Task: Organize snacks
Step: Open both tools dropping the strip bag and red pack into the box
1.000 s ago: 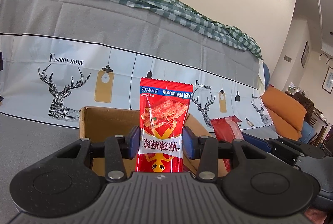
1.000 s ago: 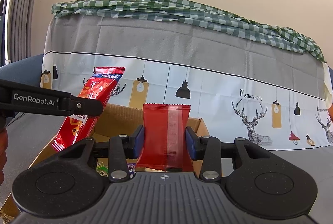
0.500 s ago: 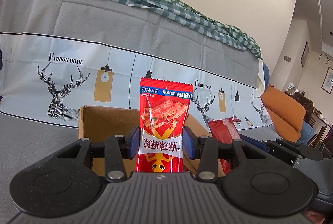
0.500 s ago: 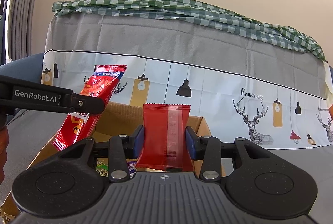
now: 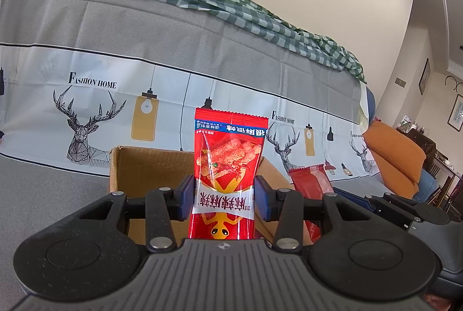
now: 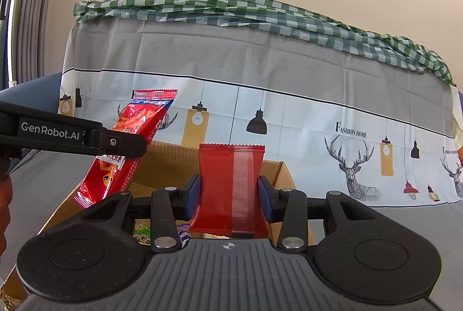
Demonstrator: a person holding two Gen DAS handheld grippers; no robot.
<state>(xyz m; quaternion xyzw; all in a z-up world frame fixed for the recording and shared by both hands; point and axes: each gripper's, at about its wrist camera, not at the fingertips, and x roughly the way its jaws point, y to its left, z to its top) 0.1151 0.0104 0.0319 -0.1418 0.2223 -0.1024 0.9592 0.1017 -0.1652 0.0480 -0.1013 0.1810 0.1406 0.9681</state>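
Grey cloth (image 5: pixel 43 195) printed with deer and lamps lay under an open box (image 5: pixel 144 169), and over that box two red packets were held upright, one in each tool: the left gripper (image 5: pixel 224 196) pinched a printed packet (image 5: pixel 228 163), the right gripper (image 6: pixel 230 196) a plain-backed packet (image 6: pixel 231 183). I judged the step to be dropping both into the box, which called for lowering them past the rim and then opening each grip; two grippers, two packets, one box, with some wrappers (image 6: pixel 141 233) already inside, too hidden to count
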